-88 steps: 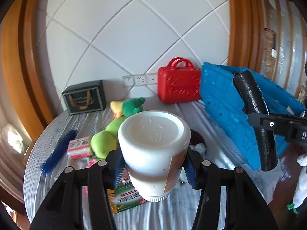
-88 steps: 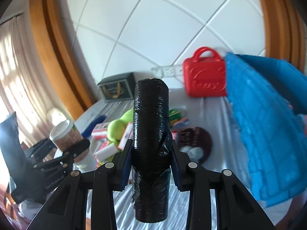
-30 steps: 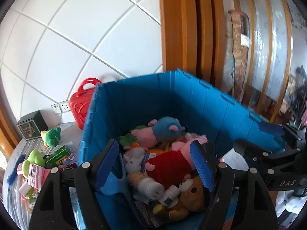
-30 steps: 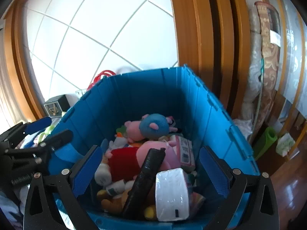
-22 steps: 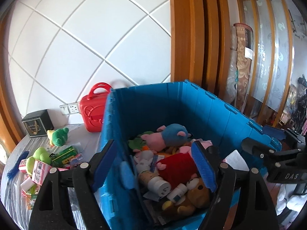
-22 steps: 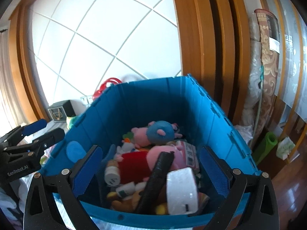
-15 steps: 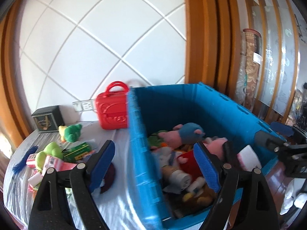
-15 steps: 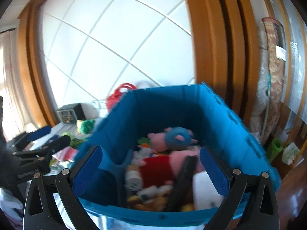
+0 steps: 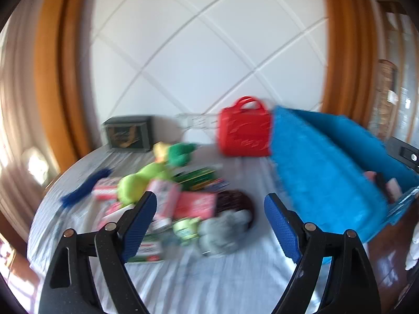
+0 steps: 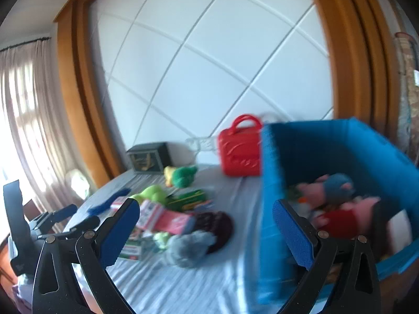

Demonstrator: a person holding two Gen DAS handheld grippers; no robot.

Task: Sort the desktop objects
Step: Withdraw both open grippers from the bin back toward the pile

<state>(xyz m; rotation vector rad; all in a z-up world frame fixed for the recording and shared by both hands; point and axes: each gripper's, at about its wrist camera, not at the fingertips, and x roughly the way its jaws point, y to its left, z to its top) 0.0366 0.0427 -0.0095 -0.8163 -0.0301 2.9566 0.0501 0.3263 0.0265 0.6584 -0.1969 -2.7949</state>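
Note:
Both views are blurred by motion. My left gripper (image 9: pixel 209 225) is open and empty above the round table (image 9: pixel 209 282), its jaws framing a heap of toys: a grey plush (image 9: pixel 225 230), pink boxes (image 9: pixel 195 205), a green plush (image 9: pixel 141 180) and a dark round thing (image 9: pixel 235 202). My right gripper (image 10: pixel 207 233) is also open and empty, with the grey plush (image 10: pixel 188 246) low between its jaws. The blue crate (image 10: pixel 327 157) stands at the right, holding pink and red soft toys (image 10: pixel 337 217). The left gripper's frame (image 10: pixel 39 225) shows at the far left of the right wrist view.
A red case (image 9: pixel 243 133) stands against the white panelled wall beside the crate (image 9: pixel 322 172). A dark box (image 9: pixel 128 133) sits at the table's back left, a blue brush (image 9: pixel 83 188) near its left edge. Wooden frames flank the wall; curtains (image 10: pixel 23 110) hang at the left.
Both grippers have swung left from over the blue crate to the table's heap. The cup and the black roll they held earlier now lie in the crate; both are empty.

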